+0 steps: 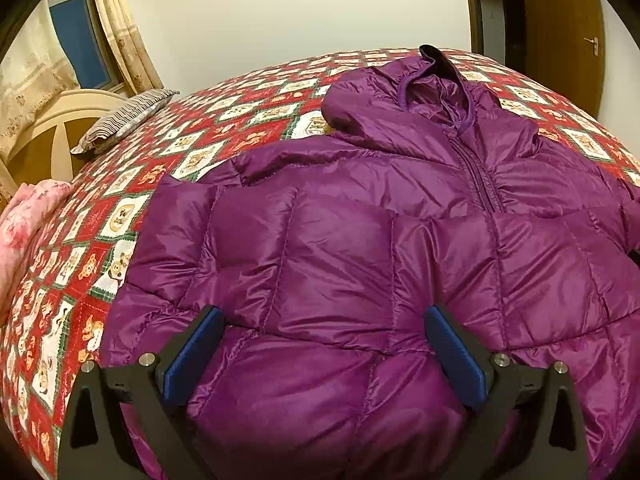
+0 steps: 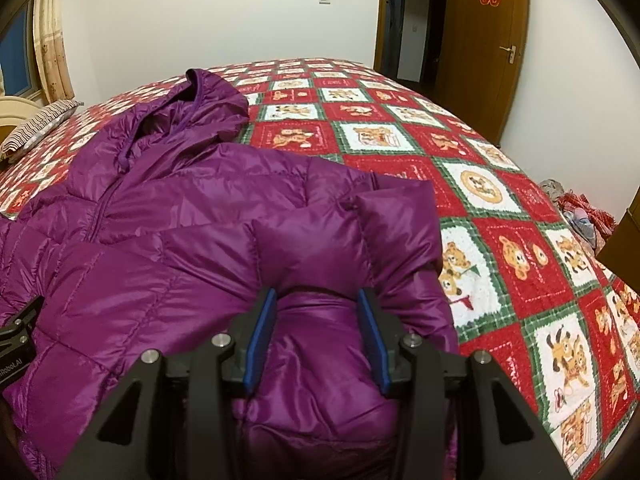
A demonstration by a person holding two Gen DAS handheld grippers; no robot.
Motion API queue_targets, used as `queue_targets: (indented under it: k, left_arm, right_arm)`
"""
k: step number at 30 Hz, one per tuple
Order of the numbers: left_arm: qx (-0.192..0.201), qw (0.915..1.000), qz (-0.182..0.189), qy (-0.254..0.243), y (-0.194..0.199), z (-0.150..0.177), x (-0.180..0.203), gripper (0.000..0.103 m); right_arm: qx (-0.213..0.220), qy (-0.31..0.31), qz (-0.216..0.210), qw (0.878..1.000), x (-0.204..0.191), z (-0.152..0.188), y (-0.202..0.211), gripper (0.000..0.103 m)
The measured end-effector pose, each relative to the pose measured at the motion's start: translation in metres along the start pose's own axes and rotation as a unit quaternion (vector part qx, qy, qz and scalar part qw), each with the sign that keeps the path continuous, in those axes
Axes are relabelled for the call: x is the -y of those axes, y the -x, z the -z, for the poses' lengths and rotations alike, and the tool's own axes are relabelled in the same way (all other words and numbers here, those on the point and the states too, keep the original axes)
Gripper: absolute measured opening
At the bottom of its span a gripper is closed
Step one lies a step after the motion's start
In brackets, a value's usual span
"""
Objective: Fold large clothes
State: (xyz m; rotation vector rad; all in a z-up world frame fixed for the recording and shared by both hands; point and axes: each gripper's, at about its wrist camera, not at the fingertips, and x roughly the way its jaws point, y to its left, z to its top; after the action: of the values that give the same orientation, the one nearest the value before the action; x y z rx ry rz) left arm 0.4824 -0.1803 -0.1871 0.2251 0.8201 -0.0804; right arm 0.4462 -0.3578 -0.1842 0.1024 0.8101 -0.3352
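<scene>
A: Okay, quick pass; purple hooded down jacket (image 1: pixel 360 240) lies zipped, front up, on the bear-print quilt (image 2: pixel 500 200), hood (image 1: pixel 432 96) toward the far side; both sleeves look folded in over the body.

B: Jaws?

A: Left gripper (image 1: pixel 324 344) spread wide over the lower left panel, nothing clamped; right gripper (image 2: pixel 316 332) about half closed, a puffy roll of jacket fabric bulging between its blue pads (image 2: pixel 260 336); firm pinch or just resting, cannot tell.

B: Risks?

A: Likely slip; the shell is glossy and the fill springy, so a shallow bite could slide off mid-lift; with only one side held, the hem fold may go skewed and the tucked sleeves could flop back out; the puffy fill may spring the fold open too.
</scene>
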Motion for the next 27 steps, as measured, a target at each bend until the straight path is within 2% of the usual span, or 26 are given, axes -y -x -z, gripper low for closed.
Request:
queue_targets:
  k: [3,6,9,11,14,17,20,23,25,27]
  left_arm:
    - [-0.017,0.9998,-0.007,-0.003,0.011,-0.011,-0.009,0.101]
    - [0.03,0.9991,0.029,-0.003,0.041,-0.036,-0.027,0.101]
    - [0.046,0.9975,0.05,-0.018,0.039,-0.073,-0.037,0.101]
    - [0.034,0.9978,0.055,-0.016,0.02,-0.099,-0.042,0.101]
    - [0.016,0.9991,0.039,0.001,-0.021,-0.139,-0.051,0.101]
    - [-0.009,0.9981,0.05,0.035,-0.067,-0.179,-0.06,0.101]
    - [-0.022,0.996,0.063,0.06,-0.1,-0.204,-0.058,0.101]
    - [-0.031,0.9956,0.061,0.064,-0.13,-0.223,-0.048,0.101]
    - [-0.036,0.9954,0.072,0.052,-0.146,-0.233,-0.036,0.101]
    - [-0.035,0.9963,0.066,0.042,-0.16,-0.24,-0.029,0.101]
  right_arm:
    - [-0.004,-0.004,-0.014,1.0,0.003,-0.001,0.002,0.048]
    - [-0.033,0.003,-0.044,0.998,0.007,-0.01,0.011,0.055]
    - [-0.018,0.002,-0.081,0.997,0.009,-0.028,0.027,0.068]
    - [-0.007,0.009,-0.089,0.996,0.008,-0.05,0.026,0.069]
    - [-0.007,-0.01,-0.127,0.992,0.008,-0.086,0.004,0.069]
    - [0.009,-0.005,-0.126,0.992,-0.001,-0.121,-0.019,0.069]
    - [0.023,0.008,-0.124,0.992,-0.017,-0.151,-0.045,0.069]
    - [0.013,-0.002,-0.141,0.99,-0.031,-0.179,-0.077,0.069]
    - [0.009,0.002,-0.138,0.99,-0.039,-0.192,-0.095,0.069]
    - [-0.002,0.003,-0.136,0.991,-0.045,-0.201,-0.114,0.069]
